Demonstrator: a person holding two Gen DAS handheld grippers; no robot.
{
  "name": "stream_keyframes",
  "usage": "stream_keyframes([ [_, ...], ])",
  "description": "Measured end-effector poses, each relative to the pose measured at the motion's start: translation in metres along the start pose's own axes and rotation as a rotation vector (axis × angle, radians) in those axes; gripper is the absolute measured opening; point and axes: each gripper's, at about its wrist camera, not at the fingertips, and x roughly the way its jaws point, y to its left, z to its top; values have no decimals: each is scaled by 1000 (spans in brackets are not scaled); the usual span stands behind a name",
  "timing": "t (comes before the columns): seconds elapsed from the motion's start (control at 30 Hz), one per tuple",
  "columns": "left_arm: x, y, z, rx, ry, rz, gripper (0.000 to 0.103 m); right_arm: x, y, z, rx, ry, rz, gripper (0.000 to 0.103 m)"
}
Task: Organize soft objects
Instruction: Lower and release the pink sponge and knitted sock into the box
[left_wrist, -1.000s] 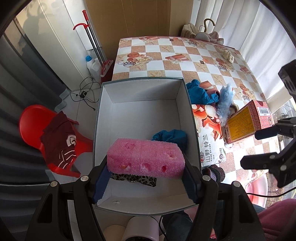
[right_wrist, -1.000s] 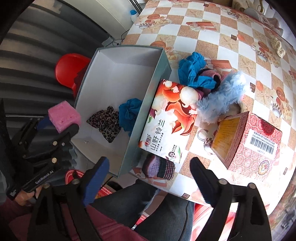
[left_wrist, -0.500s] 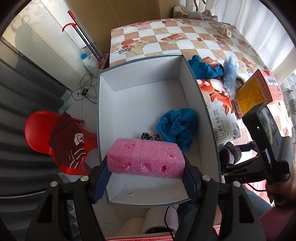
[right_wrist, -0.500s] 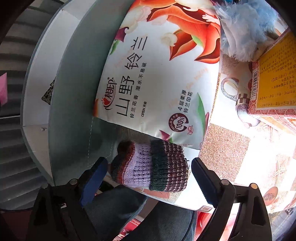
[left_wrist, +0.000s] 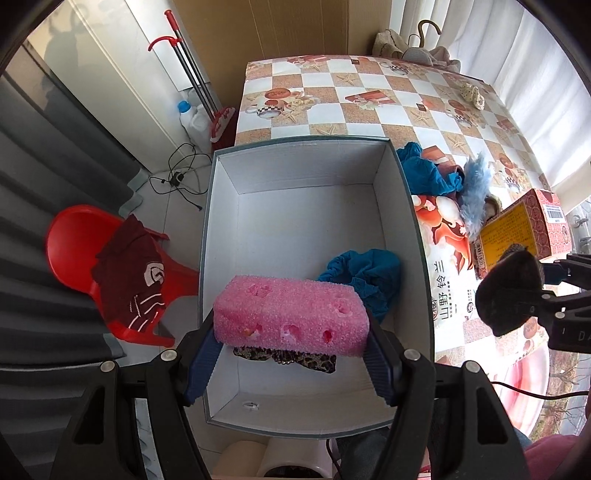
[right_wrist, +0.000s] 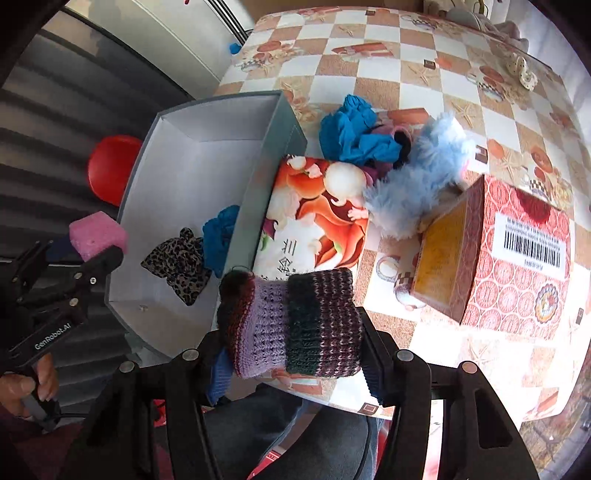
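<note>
My left gripper (left_wrist: 291, 354) is shut on a pink sponge block (left_wrist: 291, 317) and holds it over the near end of the grey open box (left_wrist: 415, 236). Inside the box lie a blue cloth (left_wrist: 365, 273) and a leopard-print cloth (left_wrist: 288, 358). My right gripper (right_wrist: 295, 365) is shut on a striped knitted hat (right_wrist: 295, 325) and holds it above the table's near edge, right of the box. The hat also shows in the left wrist view (left_wrist: 509, 295). The sponge shows in the right wrist view (right_wrist: 96, 234).
On the checkered table (left_wrist: 369, 107) right of the box lie a tissue pack (right_wrist: 314, 214), a blue cloth (right_wrist: 354, 133), a light blue fluffy toy (right_wrist: 417, 177) and a red carton (right_wrist: 517, 258). A red chair (left_wrist: 92, 258) with a dark garment stands left of the box.
My right gripper closed on the knitted hat and lifted it off the table's edge. My left gripper still holds the sponge over the box and has shifted slightly.
</note>
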Motion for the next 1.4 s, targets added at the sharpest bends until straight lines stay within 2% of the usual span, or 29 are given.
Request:
stream_keyframes([
  [0.17,1,10,6,-60,-12,13,73,-16,55,45,-118,-44,8,59],
  [0.27,4,16,6,-92,-5,24,73,-15,85,60,-177,-41,-1,59],
  [0.4,9,24,5,-143,17,24,73,-8,106,74,-218,-35,-1,59],
  [0.73,18,33,4,-192,49,8,73,5,117,87,-253,0,-5,59],
  [1.4,27,34,9,-187,67,2,73,18,116,96,-255,28,-17,59],
])
